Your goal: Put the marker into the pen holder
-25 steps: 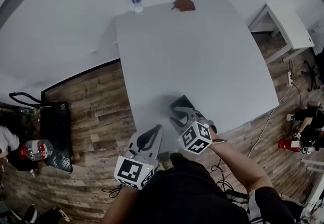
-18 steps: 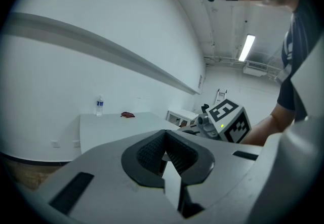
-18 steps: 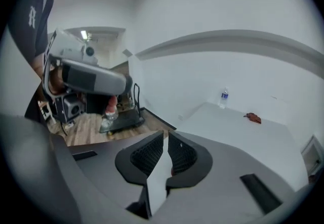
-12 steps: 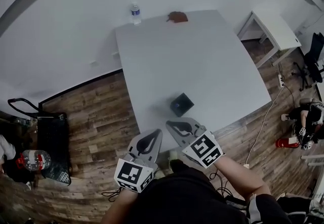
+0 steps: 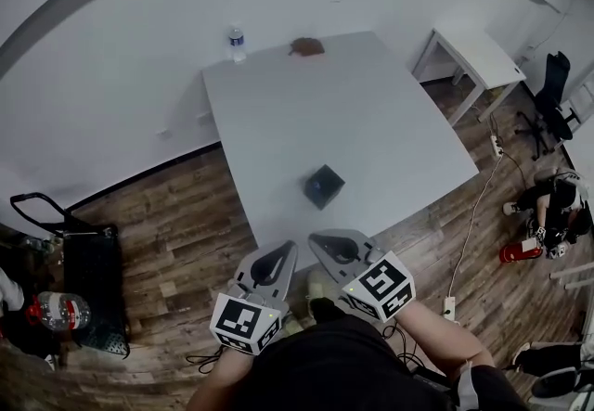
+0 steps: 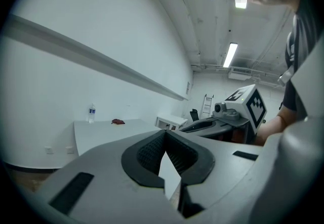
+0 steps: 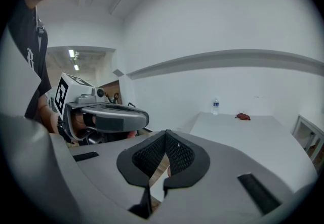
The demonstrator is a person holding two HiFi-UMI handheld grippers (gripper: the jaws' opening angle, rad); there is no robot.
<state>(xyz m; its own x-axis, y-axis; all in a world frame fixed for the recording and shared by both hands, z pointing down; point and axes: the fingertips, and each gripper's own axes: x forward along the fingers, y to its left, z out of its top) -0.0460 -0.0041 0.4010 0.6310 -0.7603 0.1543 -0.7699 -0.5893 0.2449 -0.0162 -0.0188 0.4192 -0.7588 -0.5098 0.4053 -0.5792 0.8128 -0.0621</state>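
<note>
Off-task items as I see them from above:
- Counter [image 5: 371, 112]: white, rectangular, standing on a wood plank floor [image 5: 176, 205].
- Water bottle [image 5: 236, 41]: clear, upright at the counter's far left corner.
- Reddish-brown crumpled thing [image 5: 307, 46]: on the far edge, apart from the bottle; I cannot tell what it is.
- Small white table [image 5: 469, 52]: off the far right corner.
- Black office chair [image 5: 555, 84]: beyond that table.
- Black cart [image 5: 88, 256]: on the floor off the left edge.
- Large red-capped bottle [image 5: 58, 311]: beside the cart.
- White cable [image 5: 475, 214]: on the floor off the right edge.
</note>
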